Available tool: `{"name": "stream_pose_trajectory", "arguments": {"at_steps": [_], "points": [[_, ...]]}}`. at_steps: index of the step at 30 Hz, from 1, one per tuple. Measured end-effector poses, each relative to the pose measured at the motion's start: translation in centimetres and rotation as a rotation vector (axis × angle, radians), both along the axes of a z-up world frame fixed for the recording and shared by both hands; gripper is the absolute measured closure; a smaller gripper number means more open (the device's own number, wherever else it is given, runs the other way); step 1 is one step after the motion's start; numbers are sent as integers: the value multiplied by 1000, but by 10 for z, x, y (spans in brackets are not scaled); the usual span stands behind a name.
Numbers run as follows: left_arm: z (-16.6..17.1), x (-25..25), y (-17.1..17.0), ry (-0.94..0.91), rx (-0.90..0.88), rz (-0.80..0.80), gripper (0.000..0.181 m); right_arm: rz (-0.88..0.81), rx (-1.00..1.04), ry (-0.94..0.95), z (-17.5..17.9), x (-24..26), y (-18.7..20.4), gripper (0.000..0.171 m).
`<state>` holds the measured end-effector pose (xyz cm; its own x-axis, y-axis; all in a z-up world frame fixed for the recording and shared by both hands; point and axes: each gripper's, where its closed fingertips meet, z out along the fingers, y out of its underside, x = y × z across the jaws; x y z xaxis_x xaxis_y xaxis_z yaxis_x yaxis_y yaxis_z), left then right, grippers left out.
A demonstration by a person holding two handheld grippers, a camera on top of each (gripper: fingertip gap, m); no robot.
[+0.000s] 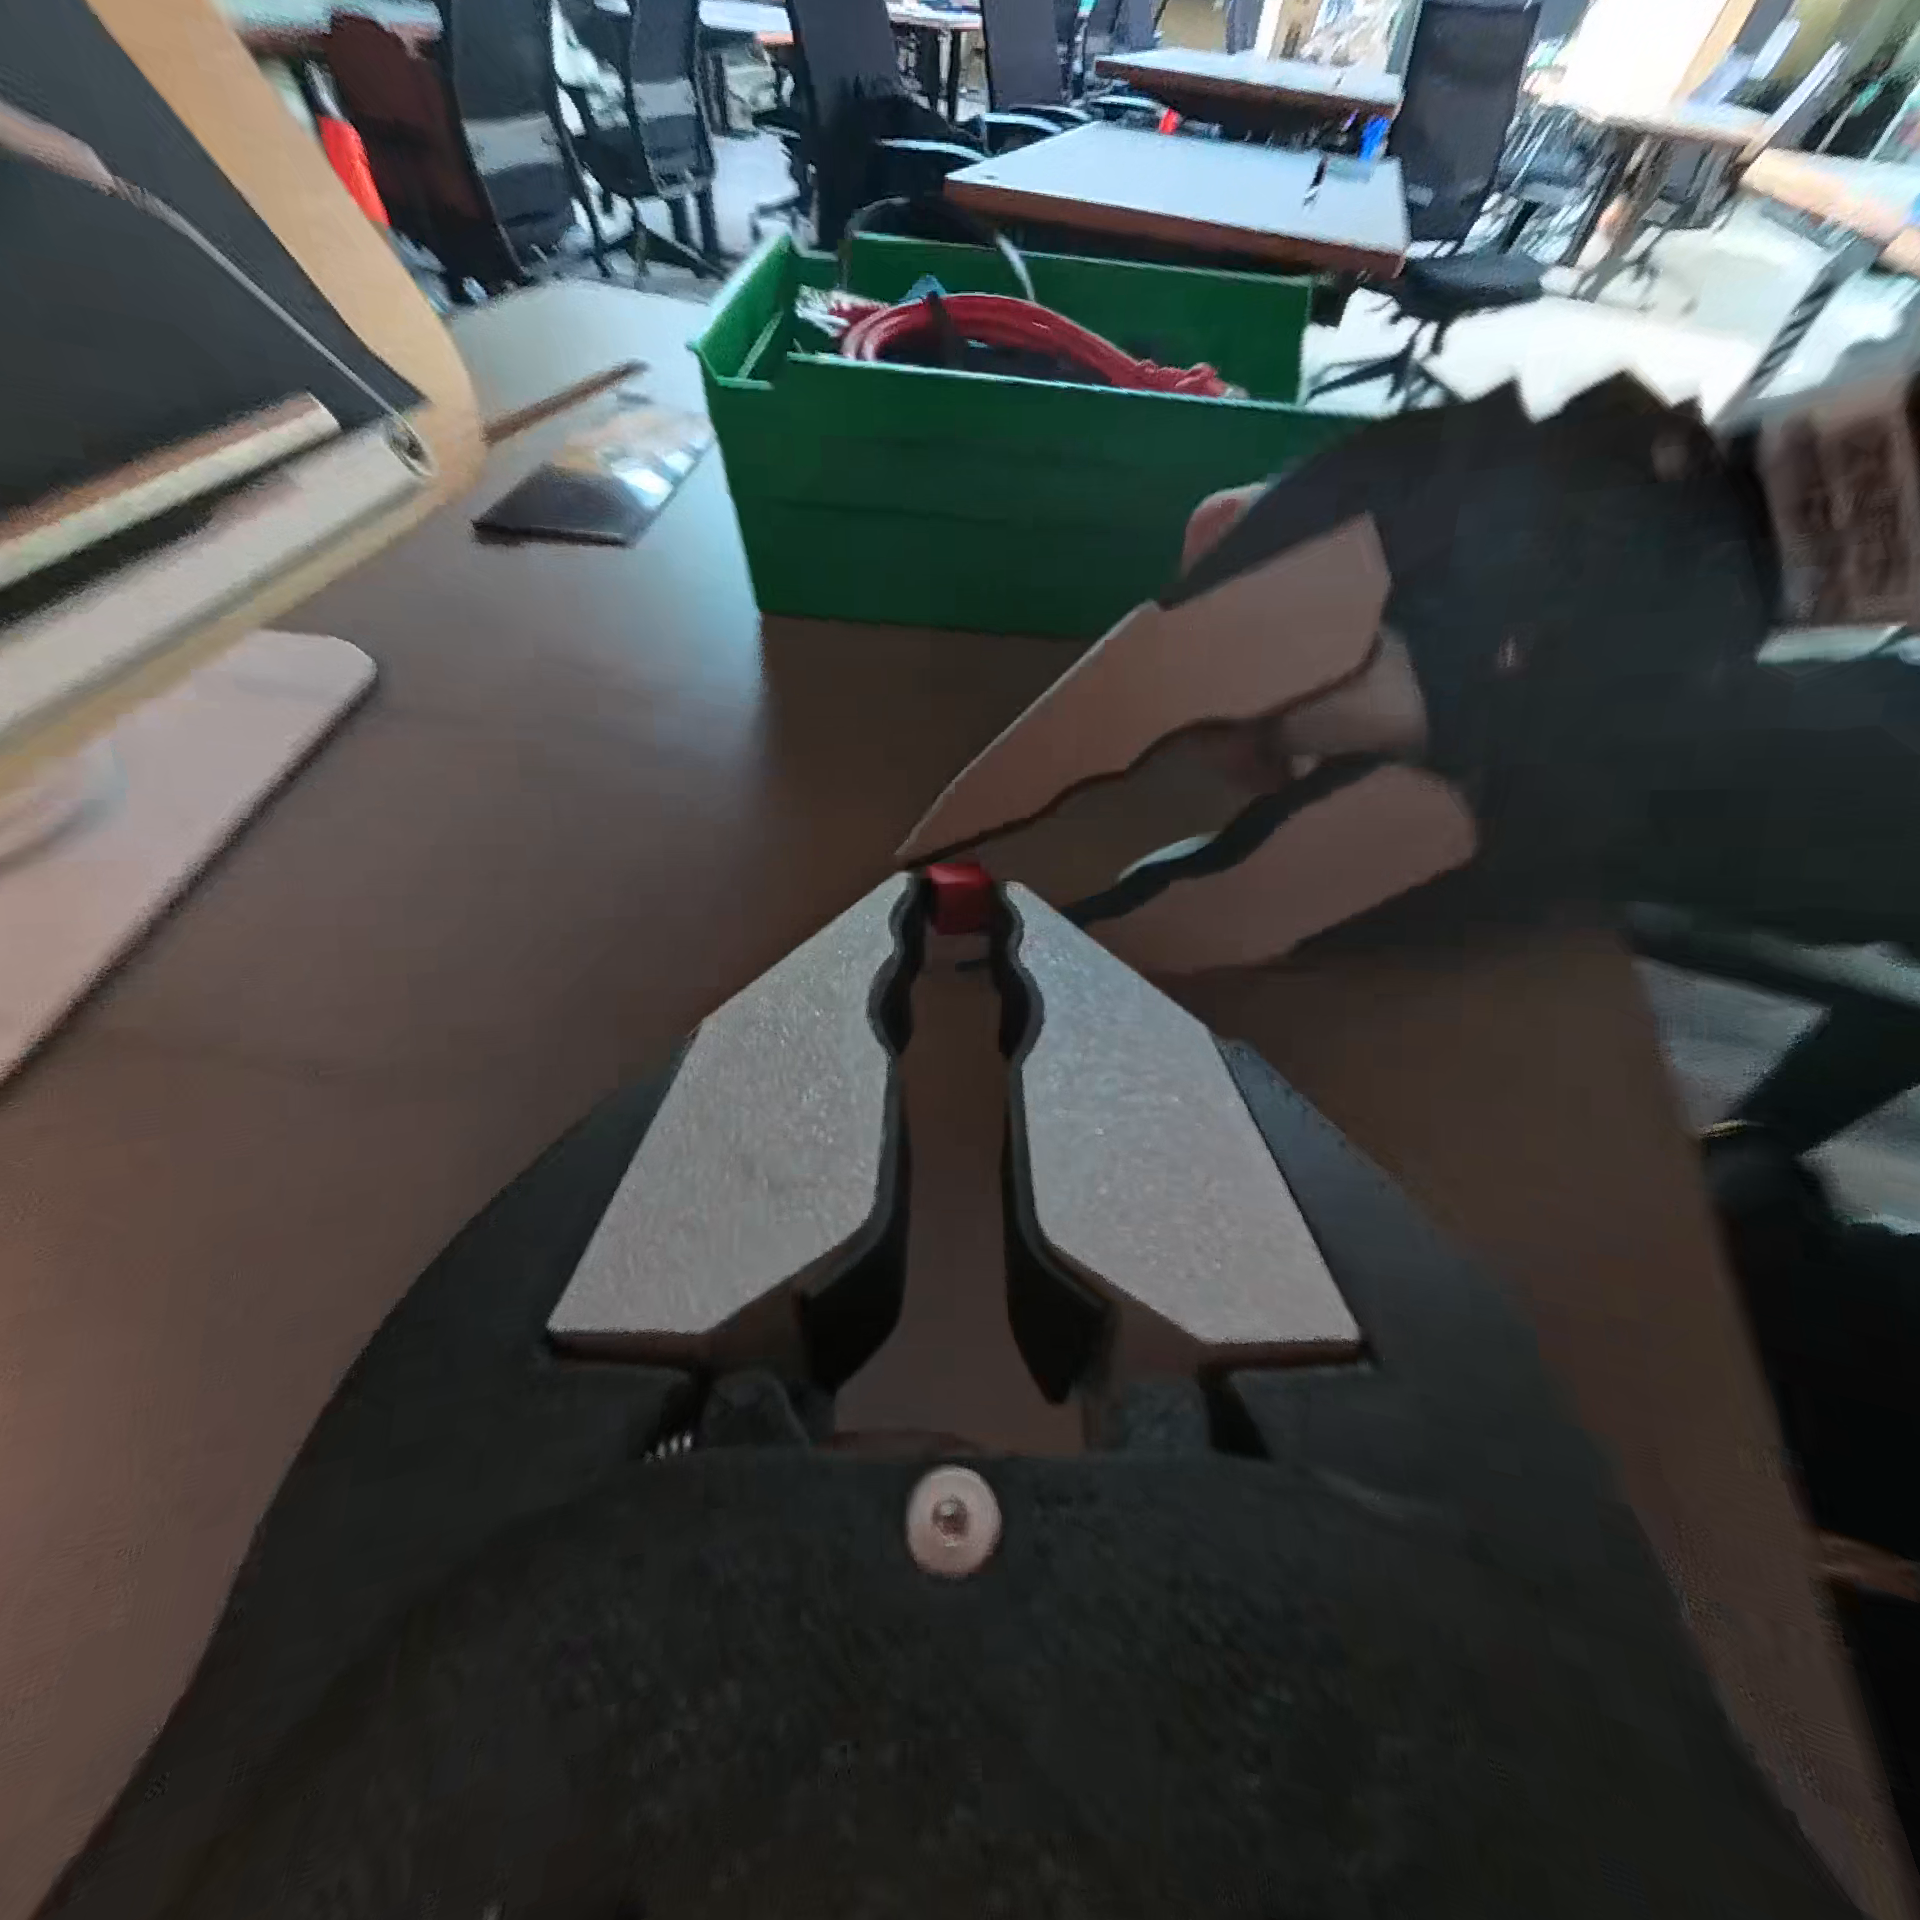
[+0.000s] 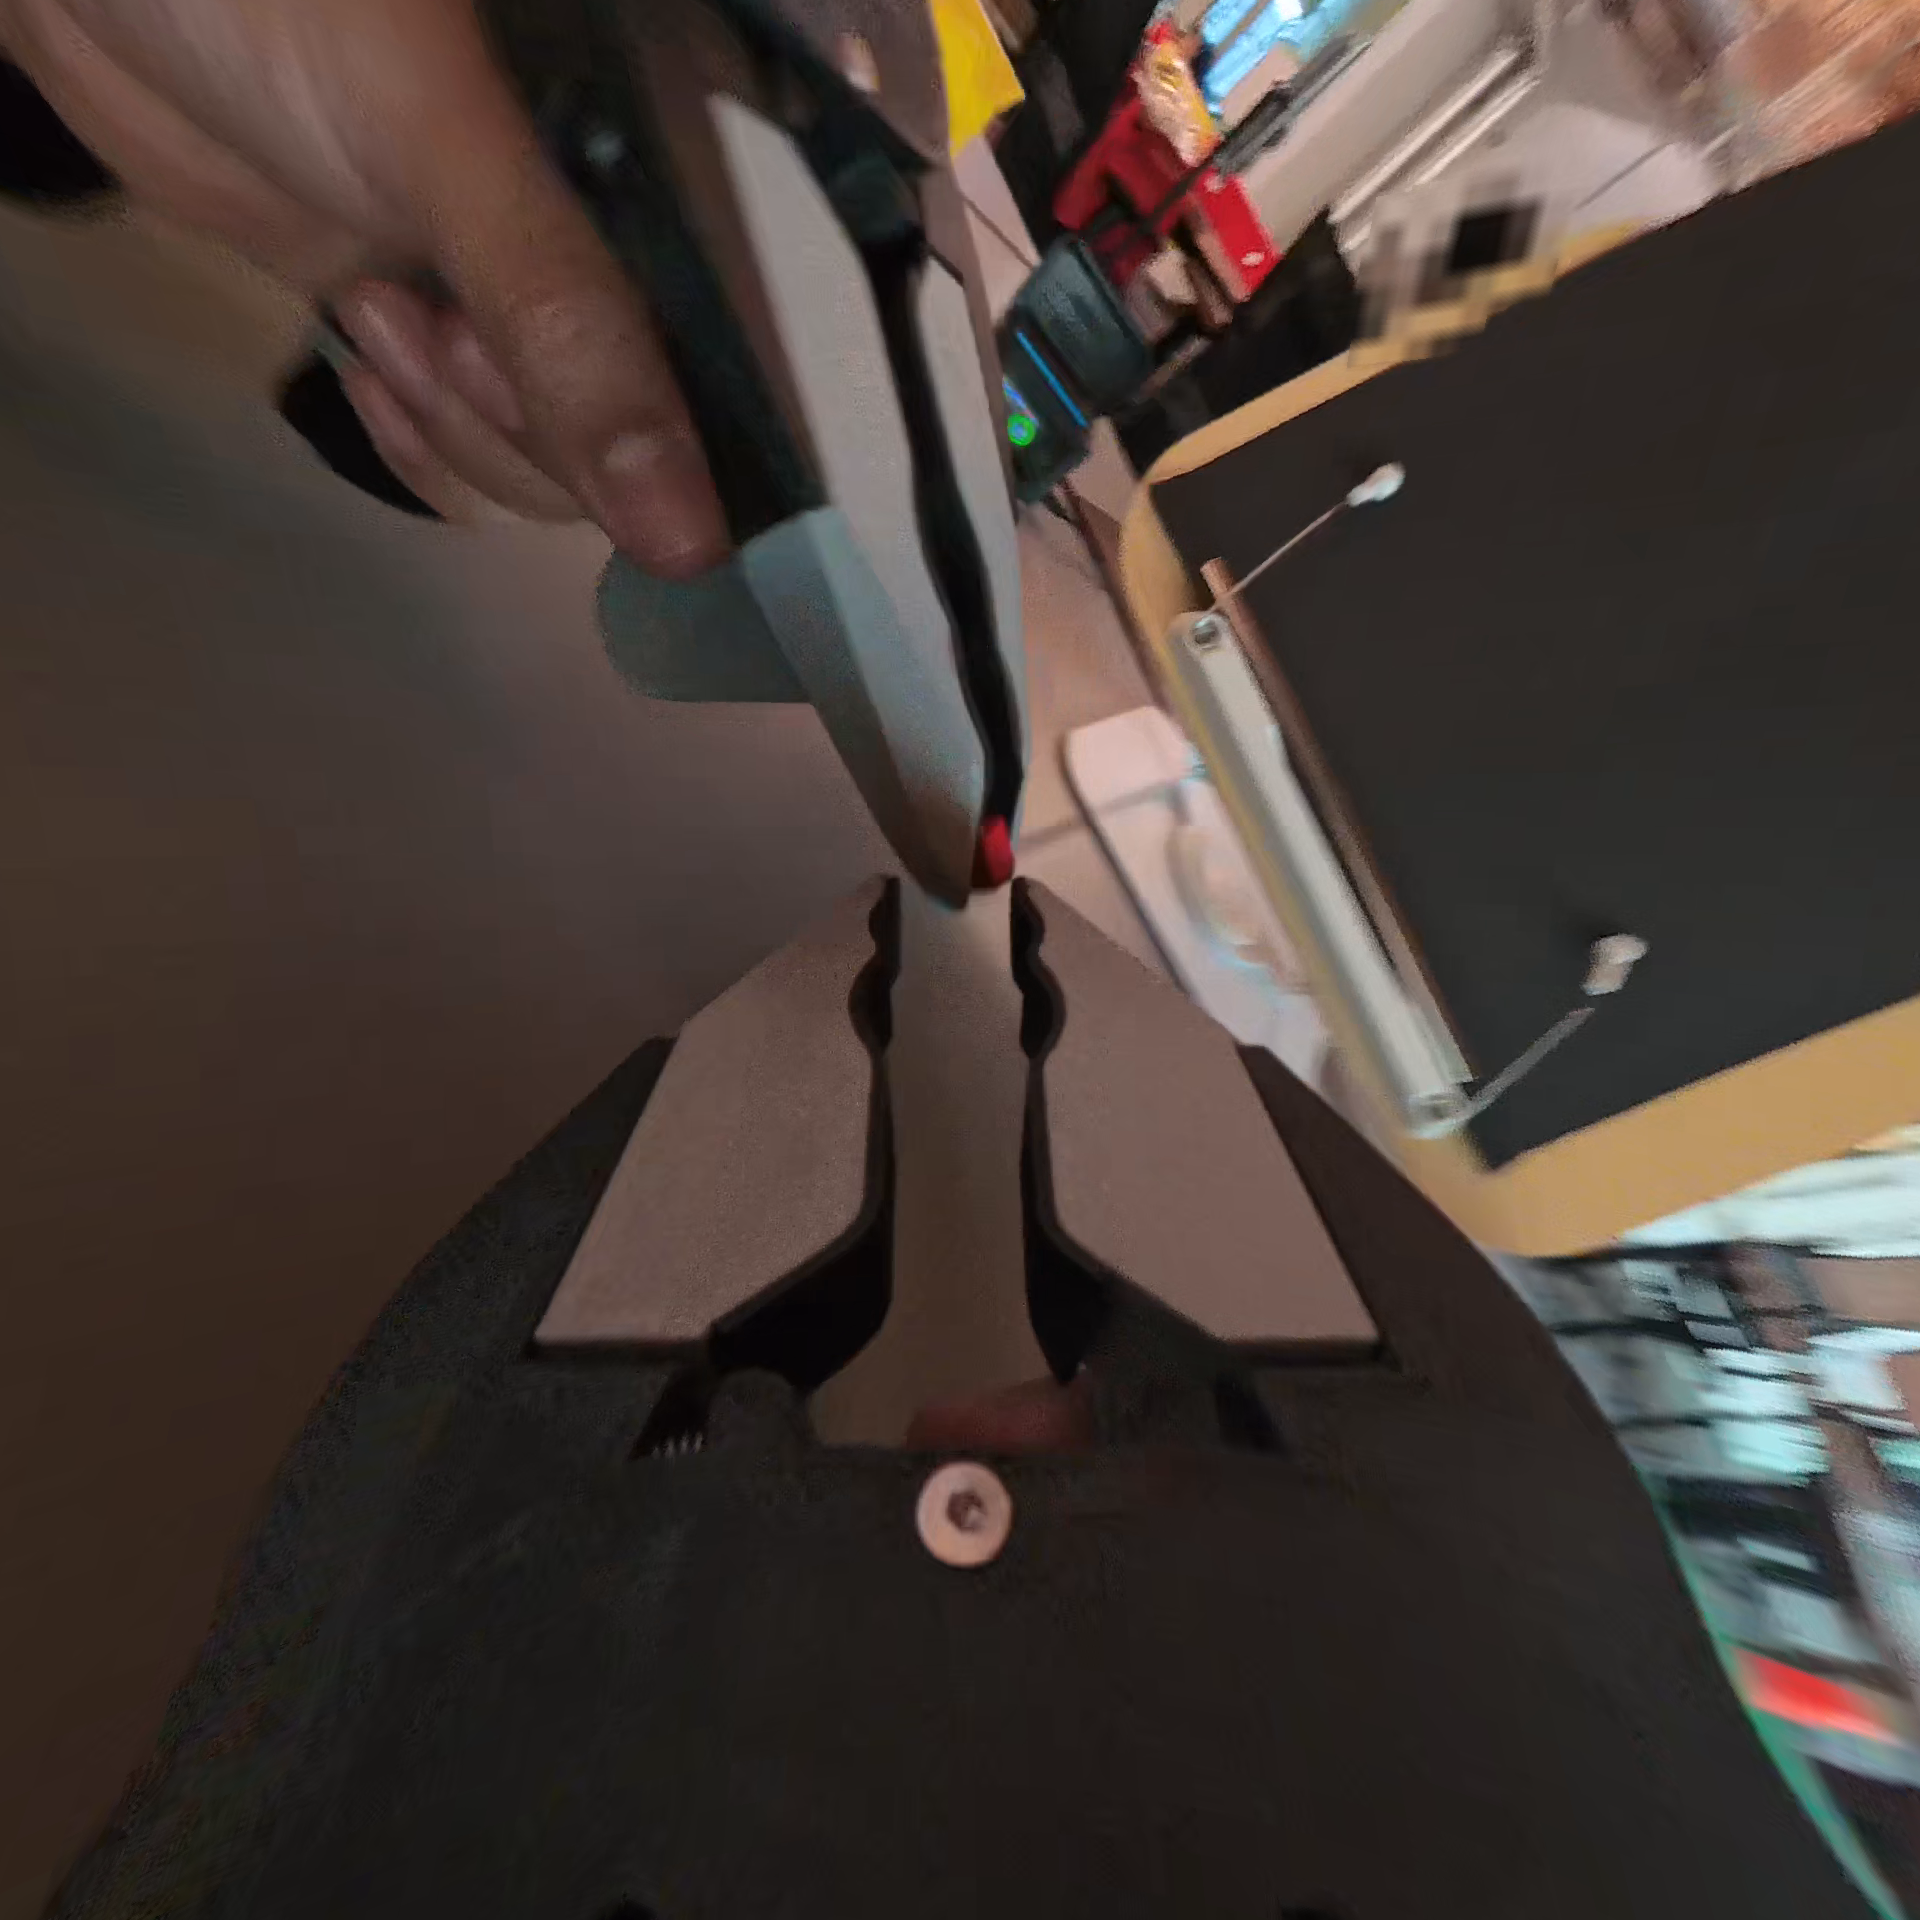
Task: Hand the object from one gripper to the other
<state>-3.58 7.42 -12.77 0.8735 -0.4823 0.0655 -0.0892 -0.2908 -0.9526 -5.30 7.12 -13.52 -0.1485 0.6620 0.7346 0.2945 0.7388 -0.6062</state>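
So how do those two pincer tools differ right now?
The left gripper is shut on a small red block at its tips; the right gripper is open and holds nothing. In the left wrist view the left gripper points straight ahead, while the right gripper comes in at a slant from the right. Both share grey fingers with wavy black inner edges.

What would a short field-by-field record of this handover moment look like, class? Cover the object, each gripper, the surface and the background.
object: small red block
left gripper: shut on the red block at its fingertips
right gripper: open, empty, tips close to the block
relative pose: right gripper comes in from the right of the left wrist view, one finger tip just above the block
surface: dark brown table
background: green bin holding red cables
handover: not yet done
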Motion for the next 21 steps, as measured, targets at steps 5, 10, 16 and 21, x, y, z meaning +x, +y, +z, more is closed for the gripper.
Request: {"name": "stream_pose_trajectory", "arguments": {"at_steps": [5, 10, 16, 21], "points": [[21, -16, -3, 430, 314, 75, 172, 122, -614, -93, 8, 12, 2, 146], [38, 19, -19, 703, 631, -24, 172, 412, -1165, -162, 41, 30, -20, 148], [53, 33, -30, 651, 744, -71, 172, 596, -1450, -267, 55, 43, -36, 155], [45, 39, -28, 686, 732, -97, 172, 630, -1498, -298, 55, 42, -45, 163]]}}
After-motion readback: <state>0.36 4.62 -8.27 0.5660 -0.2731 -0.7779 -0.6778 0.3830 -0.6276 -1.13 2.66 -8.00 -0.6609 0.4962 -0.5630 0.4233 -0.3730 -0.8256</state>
